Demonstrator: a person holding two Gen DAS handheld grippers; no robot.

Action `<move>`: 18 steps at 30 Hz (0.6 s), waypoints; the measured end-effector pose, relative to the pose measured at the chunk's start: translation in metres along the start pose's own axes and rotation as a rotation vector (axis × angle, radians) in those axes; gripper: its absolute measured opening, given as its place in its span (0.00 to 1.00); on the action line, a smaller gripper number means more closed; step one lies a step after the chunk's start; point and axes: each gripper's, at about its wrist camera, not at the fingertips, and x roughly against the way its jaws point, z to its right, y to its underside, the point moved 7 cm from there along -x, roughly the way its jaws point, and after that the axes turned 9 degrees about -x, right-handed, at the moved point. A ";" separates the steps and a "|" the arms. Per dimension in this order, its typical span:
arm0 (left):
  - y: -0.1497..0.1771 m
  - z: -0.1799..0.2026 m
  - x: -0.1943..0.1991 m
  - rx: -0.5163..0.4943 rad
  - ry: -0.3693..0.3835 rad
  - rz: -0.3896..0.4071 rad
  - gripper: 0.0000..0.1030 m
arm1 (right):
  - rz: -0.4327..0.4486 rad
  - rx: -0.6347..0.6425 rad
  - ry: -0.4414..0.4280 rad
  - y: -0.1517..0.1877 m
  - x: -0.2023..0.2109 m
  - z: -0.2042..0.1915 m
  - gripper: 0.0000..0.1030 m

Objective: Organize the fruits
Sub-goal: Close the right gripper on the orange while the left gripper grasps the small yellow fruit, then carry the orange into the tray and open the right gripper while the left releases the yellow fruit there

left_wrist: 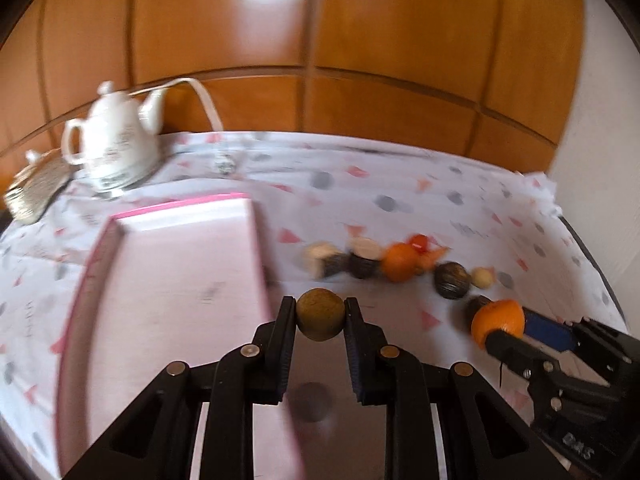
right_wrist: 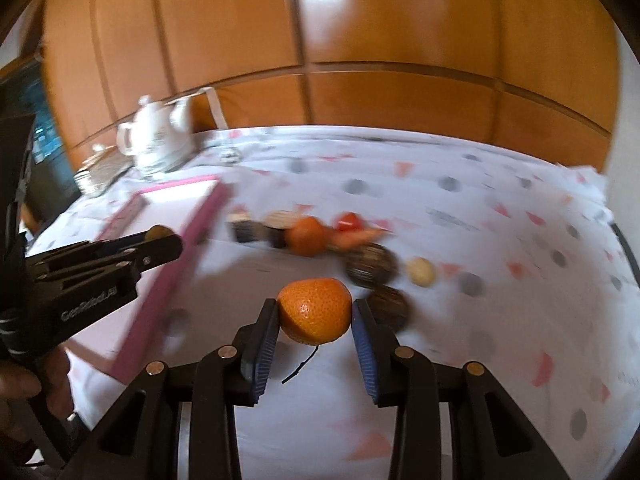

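The left gripper (left_wrist: 320, 316), clamping a brown fruit (left_wrist: 320, 314), sits just right of the tray (left_wrist: 168, 280), nearer it than the right gripper (right_wrist: 315, 312) clamping an orange (right_wrist: 315, 310).

"GenRobot.AI" on the left claw (right_wrist: 160, 236) body.

Motion blur smears the row of fruits (left_wrist: 384, 264) and the teapot (right_wrist: 156, 144) beyond telling details.

Behind the white glossy ceramic teapot (left_wrist: 116, 148) stands a wall of varnished, shining wood panels (left_wrist: 360, 40). A matt printed cloth (left_wrist: 400, 184) lies under it; the orange (right_wrist: 315, 310) has dimpled skin.
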 end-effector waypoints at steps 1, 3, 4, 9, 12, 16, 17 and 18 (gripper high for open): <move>0.001 -0.009 0.003 0.014 -0.016 0.001 0.23 | -0.006 0.013 -0.026 -0.001 -0.002 -0.011 0.36; 0.004 -0.033 0.008 0.054 -0.053 -0.004 0.23 | -0.016 0.039 -0.063 -0.004 -0.006 -0.029 0.36; 0.006 -0.039 0.009 0.065 -0.067 -0.006 0.23 | -0.026 0.060 -0.091 -0.005 -0.010 -0.043 0.36; 0.021 -0.089 0.016 0.143 -0.148 -0.020 0.23 | -0.063 0.133 -0.181 -0.008 -0.022 -0.091 0.36; 0.031 -0.111 0.019 0.165 -0.194 -0.031 0.23 | -0.078 0.178 -0.206 -0.009 -0.028 -0.114 0.36; 0.044 -0.143 0.019 0.230 -0.239 -0.046 0.23 | -0.102 0.222 -0.214 -0.013 -0.047 -0.146 0.36; 0.046 -0.147 0.020 0.239 -0.244 -0.050 0.23 | -0.105 0.229 -0.214 -0.014 -0.052 -0.152 0.36; 0.049 -0.154 0.020 0.253 -0.253 -0.054 0.24 | -0.106 0.237 -0.213 -0.016 -0.056 -0.159 0.36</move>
